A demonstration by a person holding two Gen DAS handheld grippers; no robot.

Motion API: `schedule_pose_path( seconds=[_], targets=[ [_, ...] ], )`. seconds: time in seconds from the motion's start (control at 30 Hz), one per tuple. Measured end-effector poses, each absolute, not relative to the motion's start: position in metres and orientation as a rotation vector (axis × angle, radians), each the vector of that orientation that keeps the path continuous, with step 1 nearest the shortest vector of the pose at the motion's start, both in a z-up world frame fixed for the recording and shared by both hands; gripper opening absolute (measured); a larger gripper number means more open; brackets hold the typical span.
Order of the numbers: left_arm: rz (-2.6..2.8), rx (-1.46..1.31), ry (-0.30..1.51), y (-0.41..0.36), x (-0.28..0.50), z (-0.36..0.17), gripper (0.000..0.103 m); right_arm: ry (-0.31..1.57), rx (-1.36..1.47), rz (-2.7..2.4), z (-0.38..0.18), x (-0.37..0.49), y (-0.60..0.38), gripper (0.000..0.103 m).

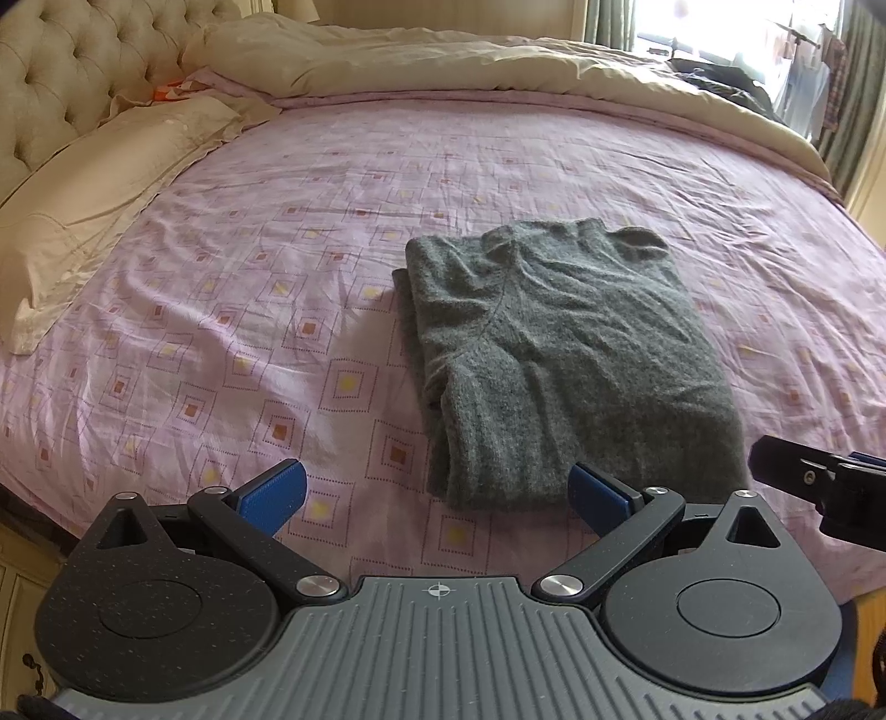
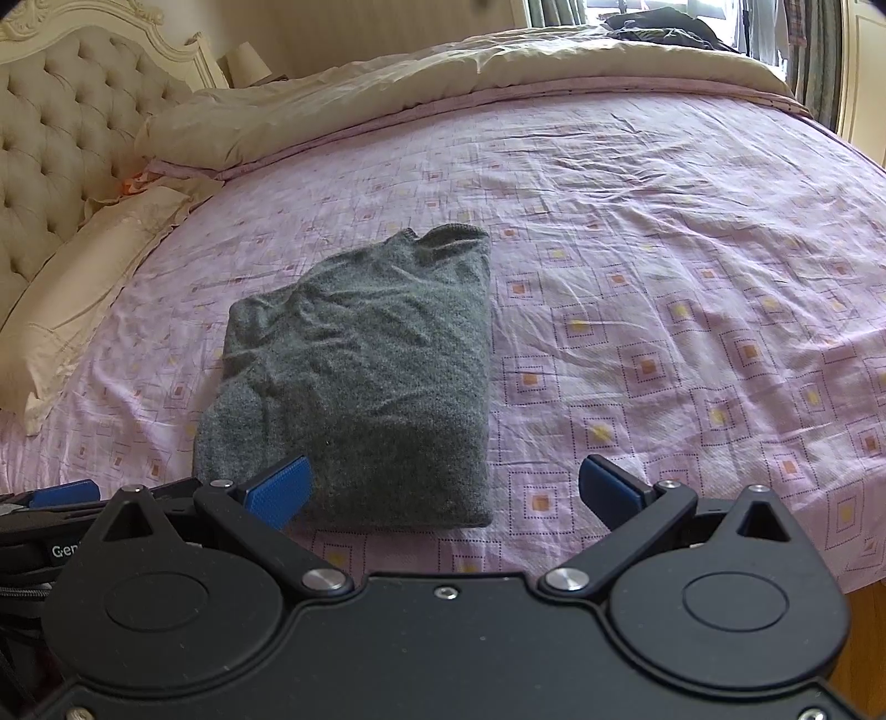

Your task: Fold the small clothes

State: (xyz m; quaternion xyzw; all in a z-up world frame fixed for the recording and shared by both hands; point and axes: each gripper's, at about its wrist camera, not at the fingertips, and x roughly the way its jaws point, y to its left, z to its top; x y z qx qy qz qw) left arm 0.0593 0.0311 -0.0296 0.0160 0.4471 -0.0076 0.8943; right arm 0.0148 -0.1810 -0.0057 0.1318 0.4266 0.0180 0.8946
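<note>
The grey knit sweater [image 1: 559,354] lies at frame centre on the pink patterned bedsheet [image 1: 277,277], already folded into a compact rectangle. The fold appears complete; the next move likely calls for one more halving or for setting it aside. The left gripper [image 1: 437,490] and the right gripper [image 2: 446,487] hover at the lower frame edge near the sweater's near hem, jaws spread wide, both empty.

Daylight, sharp focus, strong fisheye bend at edges.
Window [image 1: 720,33] top right blown out; soft shadows left of sweater [image 1: 554,360]; dark vignette in corners.
</note>
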Motion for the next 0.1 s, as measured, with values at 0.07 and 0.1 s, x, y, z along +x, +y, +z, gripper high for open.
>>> schedule_pose_path(
  seconds=[0.07,0.1],
  targets=[
    [-0.018,0.034,0.928,0.0317,0.0606,-0.0292,0.102,0.889,0.269,0.04,-0.0057,0.017,-0.1797,0.103],
    [-0.02,0.034,0.929,0.0318,0.061,-0.029,0.102,0.891,0.268,0.042,-0.0057,0.018,-0.1791,0.103]
  ],
)
